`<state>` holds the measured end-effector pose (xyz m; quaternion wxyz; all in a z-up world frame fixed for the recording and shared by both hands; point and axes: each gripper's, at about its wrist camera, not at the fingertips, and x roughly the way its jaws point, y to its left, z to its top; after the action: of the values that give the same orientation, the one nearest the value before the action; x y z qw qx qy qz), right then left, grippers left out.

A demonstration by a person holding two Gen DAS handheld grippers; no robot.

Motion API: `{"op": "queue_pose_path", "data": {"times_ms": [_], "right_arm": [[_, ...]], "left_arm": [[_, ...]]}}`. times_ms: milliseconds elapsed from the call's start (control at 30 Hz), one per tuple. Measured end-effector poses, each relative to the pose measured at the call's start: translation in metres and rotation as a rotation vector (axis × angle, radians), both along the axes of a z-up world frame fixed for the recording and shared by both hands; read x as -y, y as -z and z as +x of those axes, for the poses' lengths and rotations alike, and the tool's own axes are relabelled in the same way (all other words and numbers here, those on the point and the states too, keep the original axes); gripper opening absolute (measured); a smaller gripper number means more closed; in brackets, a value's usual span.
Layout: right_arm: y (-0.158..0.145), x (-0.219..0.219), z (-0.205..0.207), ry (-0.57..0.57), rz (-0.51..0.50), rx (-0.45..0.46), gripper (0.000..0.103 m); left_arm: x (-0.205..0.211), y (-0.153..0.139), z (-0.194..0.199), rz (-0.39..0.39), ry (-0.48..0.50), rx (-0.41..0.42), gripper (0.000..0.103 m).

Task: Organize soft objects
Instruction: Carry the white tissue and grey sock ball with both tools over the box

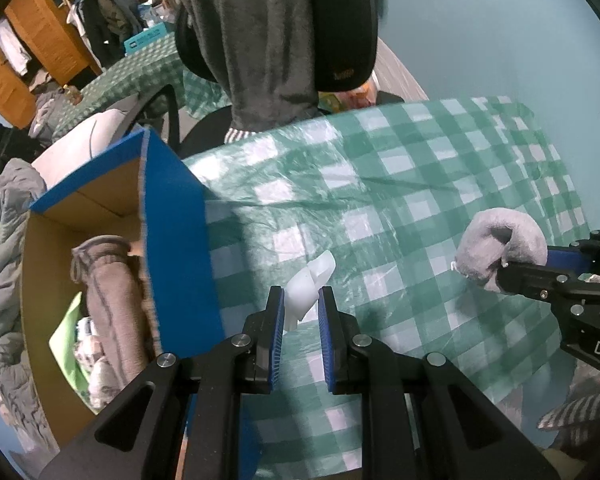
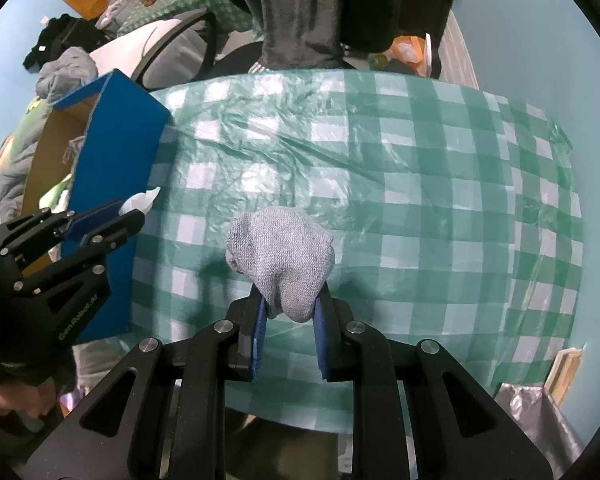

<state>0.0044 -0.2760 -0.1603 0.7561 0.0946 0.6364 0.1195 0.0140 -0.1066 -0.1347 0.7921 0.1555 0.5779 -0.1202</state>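
Observation:
My left gripper (image 1: 302,294) is shut on a small white soft piece (image 1: 308,284) and holds it above the green checked tablecloth (image 1: 380,208), just right of the blue cardboard box (image 1: 180,220). The white piece also shows in the right wrist view (image 2: 140,200). My right gripper (image 2: 290,300) is shut on a grey balled sock (image 2: 280,256) over the middle of the table. The sock also shows at the right of the left wrist view (image 1: 496,248). The box holds a rolled brown garment (image 1: 112,304) and other soft items.
A chair draped with a dark grey fleece (image 1: 268,40) stands behind the table. Clothes lie heaped left of the box (image 1: 4,264). A striped sock (image 1: 580,412) lies at the lower right. A silver bag (image 2: 540,412) sits below the table's right edge.

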Motion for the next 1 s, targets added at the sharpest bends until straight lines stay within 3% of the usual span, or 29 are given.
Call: {"op": "queue_pose_path", "data": {"times_ms": [567,1000], "right_arm": [[-0.038,-0.036,0.009,-0.058,0.029,0.059,0.019],[-0.056,-0.081,0.018,-0.145,0.057,0.095,0.019]], "left_arm": [[-0.050,-0.046,0.001,-0.034,-0.098,0.044,0.016],[-0.093,-0.057,-0.002,-0.043,-0.193,0.053,0.016]]}}
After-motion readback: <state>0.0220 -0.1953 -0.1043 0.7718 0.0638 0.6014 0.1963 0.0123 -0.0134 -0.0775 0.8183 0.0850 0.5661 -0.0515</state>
